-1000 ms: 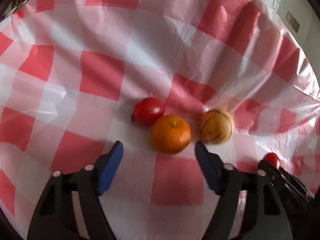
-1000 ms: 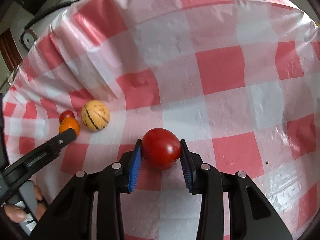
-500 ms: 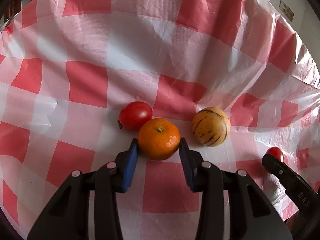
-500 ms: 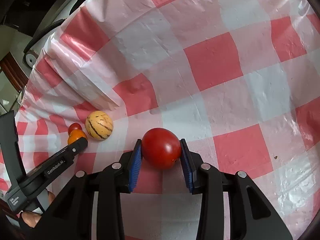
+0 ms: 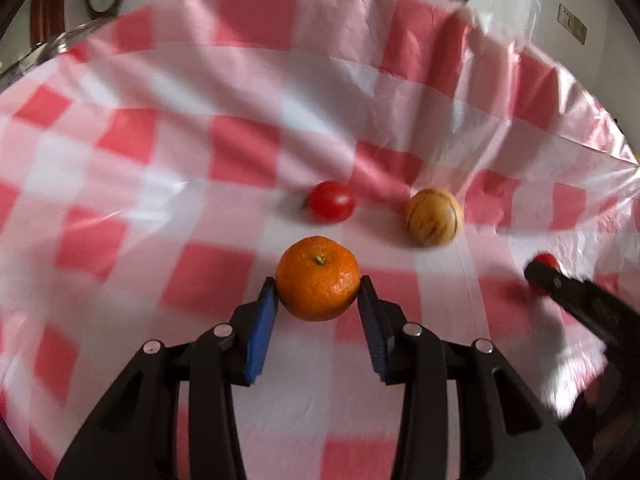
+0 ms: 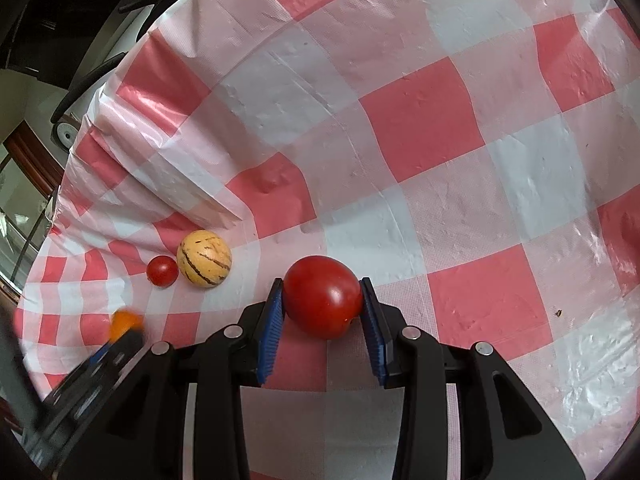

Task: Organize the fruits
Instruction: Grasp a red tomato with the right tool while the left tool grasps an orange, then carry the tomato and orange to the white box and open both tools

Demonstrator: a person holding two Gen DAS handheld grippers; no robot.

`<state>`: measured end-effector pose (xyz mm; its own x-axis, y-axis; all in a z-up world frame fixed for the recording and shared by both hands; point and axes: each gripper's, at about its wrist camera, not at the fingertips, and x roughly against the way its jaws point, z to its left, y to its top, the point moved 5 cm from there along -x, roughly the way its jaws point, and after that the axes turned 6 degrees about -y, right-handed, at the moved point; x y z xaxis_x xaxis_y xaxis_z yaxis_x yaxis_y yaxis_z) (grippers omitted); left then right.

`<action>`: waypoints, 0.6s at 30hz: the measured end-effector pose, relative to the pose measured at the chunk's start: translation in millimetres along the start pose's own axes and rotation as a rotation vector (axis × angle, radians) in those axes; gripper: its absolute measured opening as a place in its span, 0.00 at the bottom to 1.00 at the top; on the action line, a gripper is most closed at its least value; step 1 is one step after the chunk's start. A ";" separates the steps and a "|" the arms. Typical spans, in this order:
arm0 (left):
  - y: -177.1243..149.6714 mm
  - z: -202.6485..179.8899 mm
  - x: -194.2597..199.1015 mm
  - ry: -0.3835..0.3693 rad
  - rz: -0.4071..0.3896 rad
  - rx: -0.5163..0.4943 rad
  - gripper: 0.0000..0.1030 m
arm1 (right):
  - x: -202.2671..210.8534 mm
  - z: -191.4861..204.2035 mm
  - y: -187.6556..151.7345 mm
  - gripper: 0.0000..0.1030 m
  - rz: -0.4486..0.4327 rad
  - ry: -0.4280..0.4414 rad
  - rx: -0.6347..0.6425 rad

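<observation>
Between the blue pads of the left gripper [image 5: 319, 300] an orange [image 5: 318, 278] is clamped, apart from the small tomato [image 5: 331, 207] at 12 o'clock and the striped fruit [image 5: 433, 217] at 1 o'clock. A large tomato [image 6: 323, 297] is pinched by the right gripper [image 6: 322, 312], probably for sorting.

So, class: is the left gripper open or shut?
Shut: the left gripper has just closed, its blue pads pressing the round orange tangerine.
</observation>
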<state>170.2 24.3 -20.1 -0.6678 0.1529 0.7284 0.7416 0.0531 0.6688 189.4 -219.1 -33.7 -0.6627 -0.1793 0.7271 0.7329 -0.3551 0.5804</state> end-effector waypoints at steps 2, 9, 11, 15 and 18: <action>-10.6 6.9 24.4 0.025 -0.015 0.001 0.40 | 3.4 1.3 -3.2 0.36 0.001 -0.033 0.016; -54.5 29.8 106.2 0.120 -0.054 -0.016 0.40 | 59.8 71.9 -67.7 0.36 0.026 0.047 0.126; -74.0 41.4 129.7 0.146 -0.064 -0.003 0.40 | 77.3 95.9 -88.7 0.36 0.027 0.086 0.178; -103.9 62.2 166.8 0.183 -0.083 0.006 0.40 | 107.6 141.1 -134.2 0.36 0.026 0.148 0.277; -129.6 81.9 195.6 0.206 -0.094 0.032 0.40 | 125.5 168.4 -167.8 0.36 0.042 0.193 0.340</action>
<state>-51.3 128.2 23.5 -0.7305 -0.0587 0.6804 0.6750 0.0891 0.7324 9.2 -27.6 22.0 -0.6244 -0.3675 0.6893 0.7477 -0.0258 0.6636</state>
